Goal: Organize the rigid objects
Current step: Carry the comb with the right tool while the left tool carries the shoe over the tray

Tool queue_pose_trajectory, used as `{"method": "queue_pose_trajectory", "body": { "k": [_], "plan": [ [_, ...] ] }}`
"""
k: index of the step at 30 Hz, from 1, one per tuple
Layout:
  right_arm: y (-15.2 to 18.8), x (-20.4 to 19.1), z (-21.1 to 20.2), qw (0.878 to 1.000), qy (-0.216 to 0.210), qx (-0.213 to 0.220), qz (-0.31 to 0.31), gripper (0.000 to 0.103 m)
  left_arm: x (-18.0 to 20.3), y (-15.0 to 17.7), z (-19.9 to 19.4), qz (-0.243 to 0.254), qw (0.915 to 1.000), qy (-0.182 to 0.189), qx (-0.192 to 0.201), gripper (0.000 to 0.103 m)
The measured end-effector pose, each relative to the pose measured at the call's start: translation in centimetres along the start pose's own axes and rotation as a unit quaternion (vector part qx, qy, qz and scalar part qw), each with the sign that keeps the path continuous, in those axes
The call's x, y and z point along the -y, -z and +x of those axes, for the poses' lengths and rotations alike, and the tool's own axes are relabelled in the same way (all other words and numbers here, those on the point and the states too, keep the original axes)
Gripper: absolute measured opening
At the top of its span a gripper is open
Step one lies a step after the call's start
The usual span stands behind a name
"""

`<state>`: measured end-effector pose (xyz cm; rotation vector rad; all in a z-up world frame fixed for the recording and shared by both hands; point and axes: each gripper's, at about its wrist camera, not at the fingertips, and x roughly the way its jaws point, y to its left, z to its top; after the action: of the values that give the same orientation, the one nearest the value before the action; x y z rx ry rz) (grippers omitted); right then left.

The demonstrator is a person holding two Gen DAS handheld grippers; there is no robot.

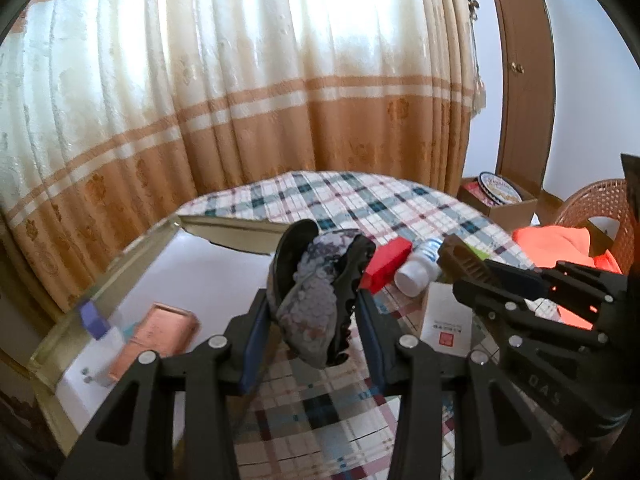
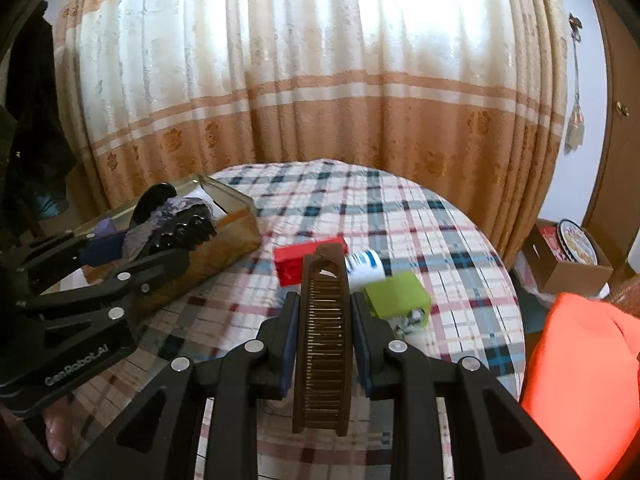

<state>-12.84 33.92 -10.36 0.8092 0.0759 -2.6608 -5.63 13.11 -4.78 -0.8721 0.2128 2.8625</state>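
My left gripper [image 1: 310, 304] is shut on a black hair claw clip with a sequined grey cover [image 1: 320, 292] and holds it above the plaid table [image 1: 332, 196], by the open tin box [image 1: 120, 264]. It also shows in the right wrist view [image 2: 176, 224]. My right gripper [image 2: 324, 308] is shut on a brown comb [image 2: 323, 340] held upright over the table. A red box [image 2: 308, 258], a white bottle [image 2: 366, 268] and a green box [image 2: 396, 294] lie just beyond the comb.
The tin box holds a pink case [image 1: 160, 332] and a purple item [image 1: 94, 316]. A white card box [image 1: 448, 320] lies on the table. An orange cloth [image 2: 580, 380] is at the right. A cardboard box [image 2: 568, 256] and a wicker chair [image 1: 596, 208] stand beside the table. Curtains hang behind.
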Motion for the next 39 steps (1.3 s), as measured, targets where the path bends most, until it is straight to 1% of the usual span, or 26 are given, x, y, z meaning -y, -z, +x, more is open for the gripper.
{"method": "queue_pose_trajectory", "body": {
  "k": [5,9,13,18,23,30,39],
  "plan": [
    [-1.9,-1.9,-0.7,0.999,-0.027,0.011,-0.019,0.027,-2.6,-0.5,-2.1,-0.022,0.9995,-0.018,0.012,0.042],
    [-3.3,-4.2,-0.5,0.998,-0.051,0.015,-0.042,0.027,-5.3,-0.6,-3.5,-0.041,0.9981,-0.042,0.020,0.042],
    [-4.2,-6.8,-0.1,0.995,-0.078,0.015,-0.064,0.027,-8.3,-0.3,-4.1,-0.064,0.9953,-0.071,0.013,0.042],
    [-5.3,-9.6,0.6,0.991,-0.102,0.013,-0.090,0.027,-11.8,0.6,-4.1,-0.092,0.9902,-0.105,-0.001,0.042],
    [-6.3,-11.6,1.7,0.987,-0.115,0.008,-0.108,0.027,-14.5,1.8,-3.6,-0.116,0.9844,-0.131,-0.021,0.042],
    [-7.2,-14.3,2.9,0.983,-0.134,-0.002,-0.129,0.027,-16.4,2.9,-3.4,-0.133,0.9798,-0.145,-0.038,0.042],
    [-7.1,-17.5,4.2,0.976,-0.151,-0.020,-0.156,0.027,-17.2,3.5,-2.7,-0.141,0.9768,-0.150,-0.060,0.042]
  ]
}}
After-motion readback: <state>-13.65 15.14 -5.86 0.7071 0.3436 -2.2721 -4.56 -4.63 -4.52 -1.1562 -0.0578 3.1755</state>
